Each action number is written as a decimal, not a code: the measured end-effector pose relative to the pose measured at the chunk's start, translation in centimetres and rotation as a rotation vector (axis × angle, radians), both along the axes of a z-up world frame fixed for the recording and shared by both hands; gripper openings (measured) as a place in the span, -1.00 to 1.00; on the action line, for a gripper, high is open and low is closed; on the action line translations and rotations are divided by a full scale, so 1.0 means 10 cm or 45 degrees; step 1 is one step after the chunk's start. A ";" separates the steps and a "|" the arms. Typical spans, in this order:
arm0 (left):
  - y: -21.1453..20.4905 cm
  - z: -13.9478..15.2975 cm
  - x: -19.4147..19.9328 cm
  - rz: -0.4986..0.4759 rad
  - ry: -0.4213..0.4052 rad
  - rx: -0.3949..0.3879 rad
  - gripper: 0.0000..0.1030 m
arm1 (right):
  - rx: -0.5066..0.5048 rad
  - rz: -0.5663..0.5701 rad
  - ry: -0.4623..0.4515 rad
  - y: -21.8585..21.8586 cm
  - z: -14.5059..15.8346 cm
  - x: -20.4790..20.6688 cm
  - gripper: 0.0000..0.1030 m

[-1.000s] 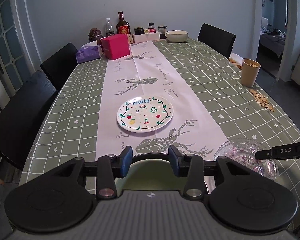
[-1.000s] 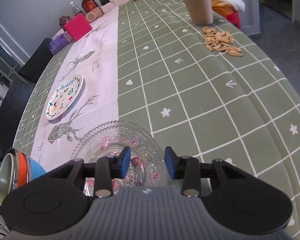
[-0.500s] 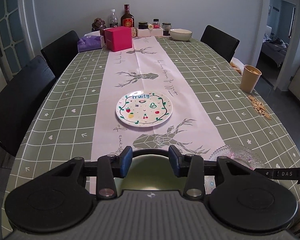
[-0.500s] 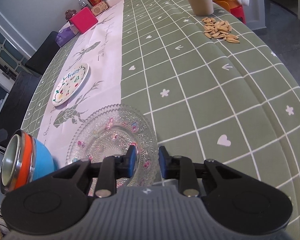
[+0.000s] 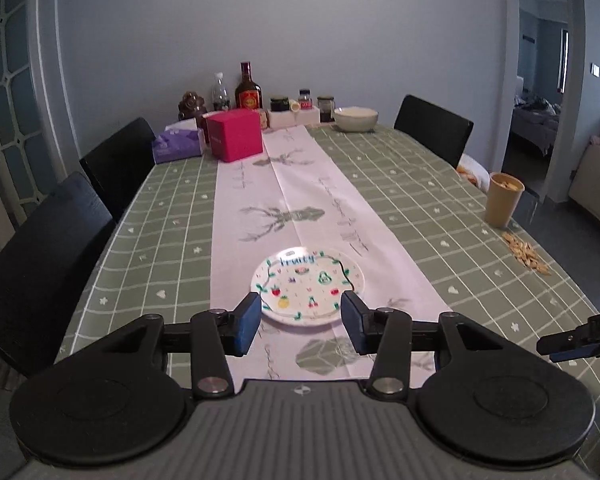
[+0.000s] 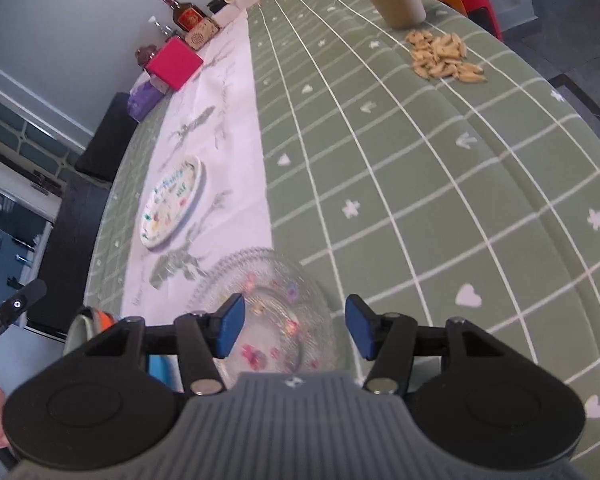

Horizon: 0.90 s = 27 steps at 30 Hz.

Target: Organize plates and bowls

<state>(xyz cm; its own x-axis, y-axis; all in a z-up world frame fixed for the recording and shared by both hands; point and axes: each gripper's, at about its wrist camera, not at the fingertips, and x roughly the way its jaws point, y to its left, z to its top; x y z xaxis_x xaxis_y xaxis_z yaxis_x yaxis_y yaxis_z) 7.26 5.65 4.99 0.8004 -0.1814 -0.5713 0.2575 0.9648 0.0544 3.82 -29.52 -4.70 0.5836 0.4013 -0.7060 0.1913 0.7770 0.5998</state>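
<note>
Both tools' jaws are opening, gripping nothing: the left tool [image 5: 299, 322] faces the fruit plate [image 5: 307, 285], the right tool [image 6: 295, 330] hovers over the glass plate [image 6: 268, 312] on the bench [image 6: 420, 184].

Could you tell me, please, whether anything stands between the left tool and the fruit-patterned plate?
Nothing visible does: only bare runner cloth lies between the left tool, its jaws opening and empty, and the plate.

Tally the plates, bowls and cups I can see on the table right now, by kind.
Plates: 2, the fruit-print plate and the clear glass plate.
Bowls: 2, the white bowl at the far end and the blue-and-orange bowl.
Cups: 1, the beige cup.
Total: 5
</note>
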 end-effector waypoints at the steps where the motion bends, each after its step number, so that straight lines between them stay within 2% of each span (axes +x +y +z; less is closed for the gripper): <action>1: 0.04 0.01 0.05 0.009 -0.013 -0.003 0.06 | -0.003 0.004 -0.011 0.02 0.06 0.05 0.16; 4: 0.16 0.02 0.20 0.023 -0.002 -0.058 0.06 | -0.003 0.026 -0.036 0.12 0.22 0.23 0.20; 7: 0.29 0.00 0.36 0.042 0.074 -0.158 0.06 | -0.006 0.077 -0.066 0.30 0.36 0.42 0.21; 10: 0.39 -0.01 0.50 0.030 0.124 -0.237 0.06 | -0.016 0.155 -0.111 0.56 0.48 0.62 0.39; 13: 0.46 -0.06 0.66 0.020 0.174 -0.289 0.06 | 0.002 0.208 -0.126 0.79 0.52 0.82 0.39; 16: 0.52 -0.19 0.88 0.011 0.260 -0.313 0.06 | 0.019 0.233 -0.117 0.97 0.51 1.05 0.39; 18: 0.58 -0.31 1.03 0.049 0.315 -0.329 0.06 | 0.046 0.236 -0.103 1.02 0.48 1.19 0.39; 21: 0.67 -0.50 1.29 0.063 0.386 -0.358 0.06 | 0.097 0.189 -0.101 1.01 0.41 1.40 0.39; 23: 0.72 -0.67 1.46 0.049 0.447 -0.404 0.06 | 0.091 0.152 -0.106 1.01 0.35 1.53 0.39; 27: 0.79 -0.98 1.73 0.112 0.565 -0.486 0.06 | 0.086 0.112 -0.053 0.99 0.09 1.80 0.43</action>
